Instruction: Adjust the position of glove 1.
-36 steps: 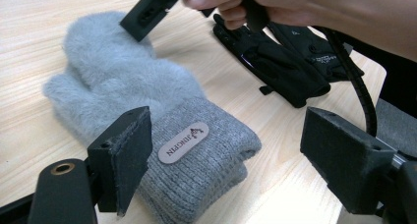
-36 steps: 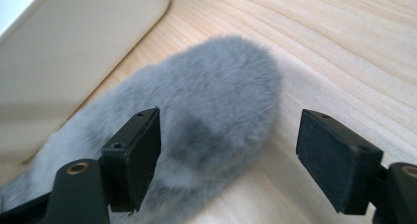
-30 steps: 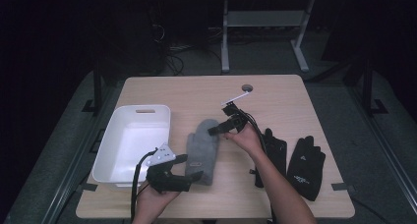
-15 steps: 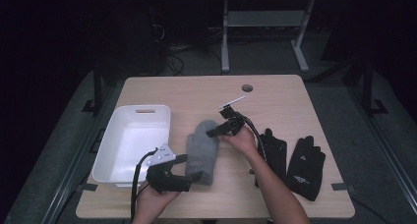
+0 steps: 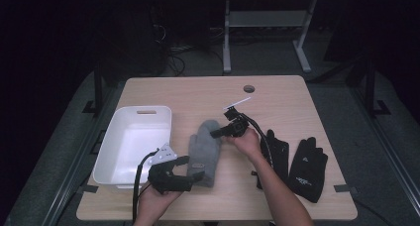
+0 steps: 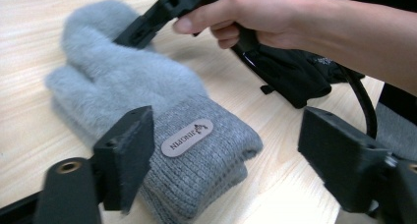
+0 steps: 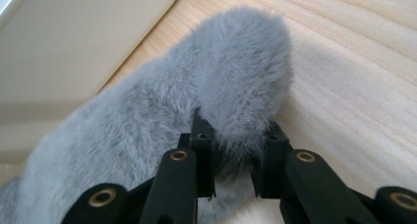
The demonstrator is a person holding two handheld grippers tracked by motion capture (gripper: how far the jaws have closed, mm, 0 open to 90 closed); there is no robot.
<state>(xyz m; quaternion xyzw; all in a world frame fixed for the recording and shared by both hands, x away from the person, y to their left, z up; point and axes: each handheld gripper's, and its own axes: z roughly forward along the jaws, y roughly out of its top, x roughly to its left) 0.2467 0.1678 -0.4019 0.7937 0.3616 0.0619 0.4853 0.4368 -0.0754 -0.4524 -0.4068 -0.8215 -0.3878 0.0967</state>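
A grey woolly mitten (image 5: 204,146) lies flat in the middle of the table, cuff toward the person. My right gripper (image 5: 214,134) comes in from the right at its far end. Its jaws have just been closing and now pinch a fuzzy fold of the mitten (image 7: 236,76) between the pads, as the right gripper view (image 7: 238,160) shows. My left gripper (image 5: 192,168) sits at the cuff. Its jaws have just been closing slightly but still stand wide, straddling the ribbed cuff with its label (image 6: 187,138) without squeezing it (image 6: 231,150).
A white plastic bin (image 5: 143,109) stands at the table's left, close to the mitten. Two black gloves (image 5: 308,169) (image 5: 275,154) lie at the right, beside the right forearm. A cable hole (image 5: 249,88) sits near the table's far edge.
The right gripper has slid a little left onto the mitten's far end and its jaws have closed on the fuzz. The left gripper has stayed at the cuff.
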